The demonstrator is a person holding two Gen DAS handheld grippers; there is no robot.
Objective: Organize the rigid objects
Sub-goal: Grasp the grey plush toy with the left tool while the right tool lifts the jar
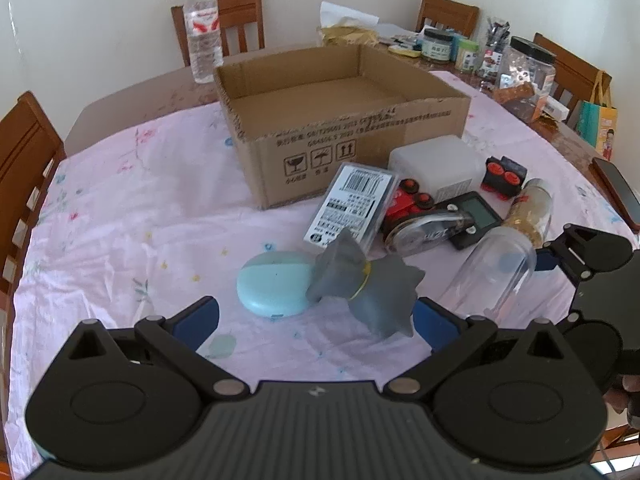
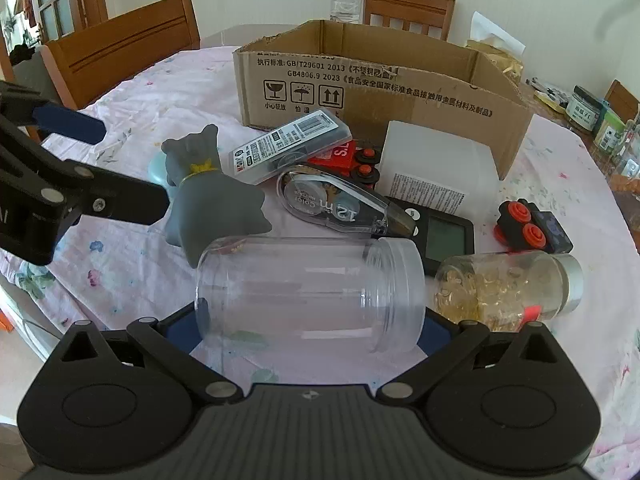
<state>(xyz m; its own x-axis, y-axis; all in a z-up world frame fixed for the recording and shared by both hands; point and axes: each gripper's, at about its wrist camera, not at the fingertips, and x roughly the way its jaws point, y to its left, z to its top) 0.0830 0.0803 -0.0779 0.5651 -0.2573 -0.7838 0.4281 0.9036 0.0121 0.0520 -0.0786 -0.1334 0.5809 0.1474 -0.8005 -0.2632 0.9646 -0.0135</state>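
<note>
**Clear jar between the right fingers, grey toy by the left**

Lying on its side, the clear jar (image 2: 310, 290) sits between the right gripper (image 2: 308, 326) fingers — whether they press it, I cannot tell. Left gripper (image 1: 316, 316) is spread wide, its right finger just beside the grey toy (image 1: 362, 286), which leans on a blue round case (image 1: 274, 286). Cardboard box (image 1: 340, 120) stands open behind — on the pink tablecloth (image 1: 140, 208).

home dining rm: wooden chairs (image 1: 240, 20), floral tablecloth (image 1: 140, 200), food jars (image 1: 438, 46).
</note>
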